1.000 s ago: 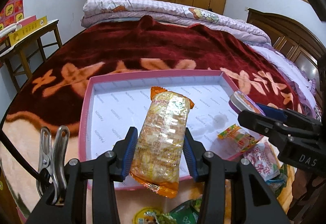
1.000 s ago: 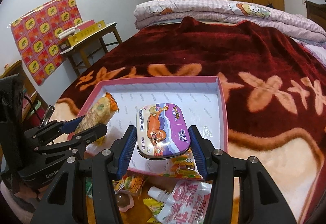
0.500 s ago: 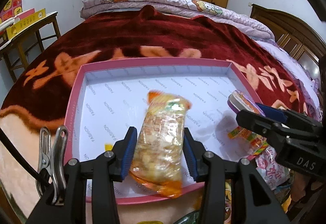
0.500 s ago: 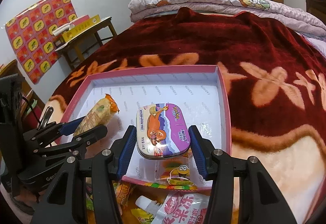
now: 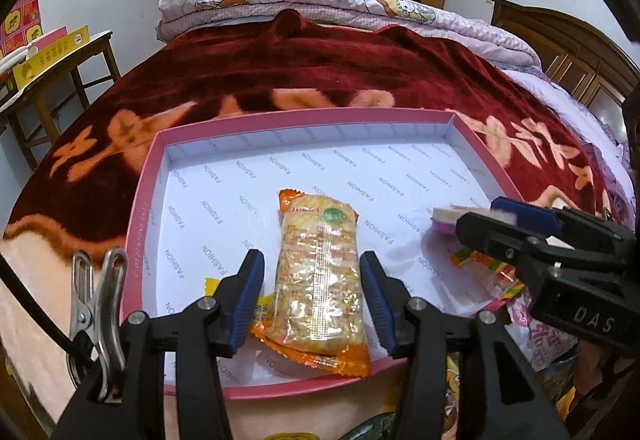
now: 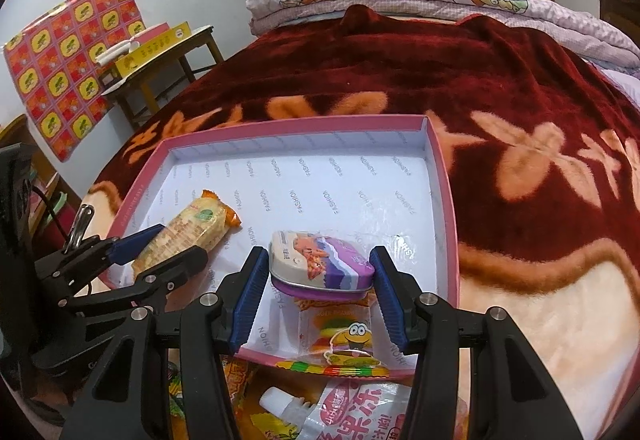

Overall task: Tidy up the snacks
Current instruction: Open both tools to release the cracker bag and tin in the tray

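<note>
On the bed's red blanket [image 6: 440, 51] the pink tray [image 5: 138, 236] holds three snacks, while several packets, among them a white pouch [image 6: 360, 412], lie outside its near rim, so the sorting looks partly done. Inside it the rice cracker pack [image 5: 318, 276] lies flat, long axis running near to far, between the released jaws of the left gripper [image 5: 312, 296]. Smaller, the purple tin [image 6: 320, 264] sits tilted on a burger gummy packet [image 6: 340, 336] between the right gripper [image 6: 318, 294]'s jaws, which stand just clear of it
</note>
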`<state>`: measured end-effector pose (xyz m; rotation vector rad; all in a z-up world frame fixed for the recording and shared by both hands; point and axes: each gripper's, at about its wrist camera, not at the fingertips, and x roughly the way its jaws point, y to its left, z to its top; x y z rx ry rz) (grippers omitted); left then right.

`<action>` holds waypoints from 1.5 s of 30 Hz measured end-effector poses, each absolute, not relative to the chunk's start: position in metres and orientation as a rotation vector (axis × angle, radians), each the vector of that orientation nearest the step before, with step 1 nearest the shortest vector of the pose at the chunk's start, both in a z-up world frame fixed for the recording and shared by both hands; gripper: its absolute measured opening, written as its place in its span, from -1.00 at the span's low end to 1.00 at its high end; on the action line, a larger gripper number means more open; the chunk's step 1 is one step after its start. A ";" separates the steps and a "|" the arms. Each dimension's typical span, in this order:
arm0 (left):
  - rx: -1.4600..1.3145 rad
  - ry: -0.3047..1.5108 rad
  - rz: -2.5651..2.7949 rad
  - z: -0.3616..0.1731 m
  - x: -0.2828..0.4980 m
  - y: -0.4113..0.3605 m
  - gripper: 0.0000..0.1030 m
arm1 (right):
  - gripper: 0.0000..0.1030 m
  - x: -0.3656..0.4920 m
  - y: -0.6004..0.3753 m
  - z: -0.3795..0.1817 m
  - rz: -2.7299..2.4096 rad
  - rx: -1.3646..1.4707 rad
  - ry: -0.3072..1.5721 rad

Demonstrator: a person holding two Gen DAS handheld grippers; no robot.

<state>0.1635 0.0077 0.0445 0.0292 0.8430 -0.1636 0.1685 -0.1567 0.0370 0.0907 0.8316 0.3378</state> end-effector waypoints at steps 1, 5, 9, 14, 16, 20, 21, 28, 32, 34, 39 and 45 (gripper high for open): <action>0.029 0.840 -0.165 0.046 0.162 0.007 0.09 | 0.04 0.167 -0.157 0.038 0.338 0.088 0.826; 0.032 0.830 -0.165 0.051 0.157 0.006 0.11 | 0.20 0.162 -0.155 0.043 0.339 0.077 0.807; 0.027 0.817 -0.158 0.056 0.151 0.007 0.11 | 0.24 0.156 -0.154 0.049 0.343 0.078 0.792; 0.017 0.810 -0.148 0.063 0.142 0.009 0.11 | 0.24 0.147 -0.155 0.056 0.346 0.087 0.779; 0.023 0.809 -0.151 0.064 0.139 0.008 0.11 | 0.24 0.142 -0.155 0.057 0.348 0.093 0.777; 0.035 0.807 -0.155 0.066 0.131 0.006 0.11 | 0.24 0.136 -0.155 0.060 0.356 0.095 0.776; 0.035 0.807 -0.156 0.067 0.129 0.006 0.11 | 0.24 0.133 -0.154 0.061 0.358 0.094 0.775; 0.041 0.796 -0.167 0.072 0.115 0.003 0.11 | 0.24 0.121 -0.153 0.064 0.358 0.094 0.770; 0.051 0.796 -0.172 0.072 0.107 0.002 0.11 | 0.24 0.111 -0.155 0.065 0.352 0.107 0.768; 0.049 0.799 -0.174 0.072 0.104 0.002 0.11 | 0.24 0.107 -0.156 0.065 0.352 0.112 0.768; 0.040 0.795 -0.178 0.075 0.095 0.003 0.11 | 0.24 0.099 -0.158 0.066 0.348 0.117 0.770; 0.029 0.804 -0.187 0.076 0.087 0.004 0.11 | 0.24 0.088 -0.161 0.063 0.349 0.134 0.779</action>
